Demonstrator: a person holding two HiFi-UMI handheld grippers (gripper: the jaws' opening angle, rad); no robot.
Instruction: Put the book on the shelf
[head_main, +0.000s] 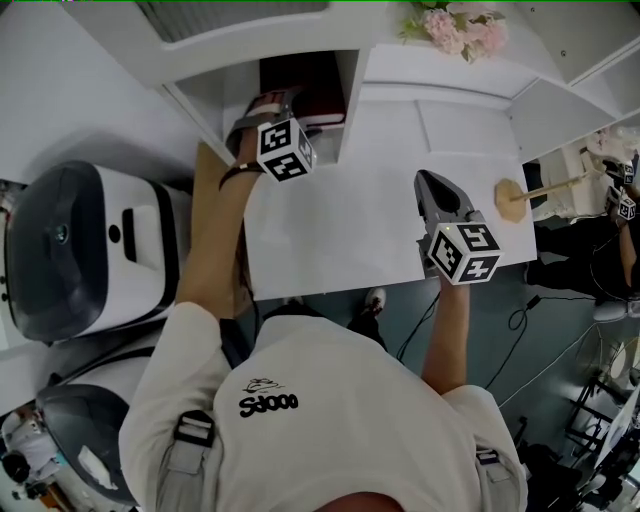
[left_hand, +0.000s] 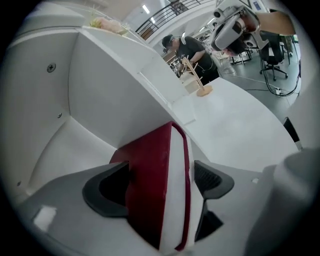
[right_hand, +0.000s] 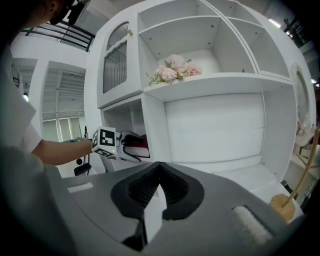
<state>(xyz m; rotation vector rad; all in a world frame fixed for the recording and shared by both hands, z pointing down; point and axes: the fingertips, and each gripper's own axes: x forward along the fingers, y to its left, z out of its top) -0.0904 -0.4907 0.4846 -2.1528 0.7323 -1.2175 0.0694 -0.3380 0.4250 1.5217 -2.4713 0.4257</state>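
The dark red book (head_main: 315, 95) sits in the low left compartment of the white shelf unit (head_main: 215, 95). My left gripper (head_main: 288, 102) reaches into that compartment. In the left gripper view the book (left_hand: 150, 185) stands on edge between the jaws, white page edges facing the camera. The left gripper (left_hand: 161, 169) is spread wide and I see no pad pressing on the covers. From the right gripper view the book (right_hand: 141, 145) and the left gripper (right_hand: 127, 150) show at the compartment's mouth. My right gripper (head_main: 426, 180) hovers over the white table, shut and empty (right_hand: 160, 167).
Pink flowers (head_main: 460, 28) lie on a higher shelf (right_hand: 215, 80). A small wooden stand (head_main: 520, 195) is on the table (head_main: 340, 240) to the right. A white and black machine (head_main: 90, 250) stands at the left. Another person (left_hand: 187, 47) works in the background.
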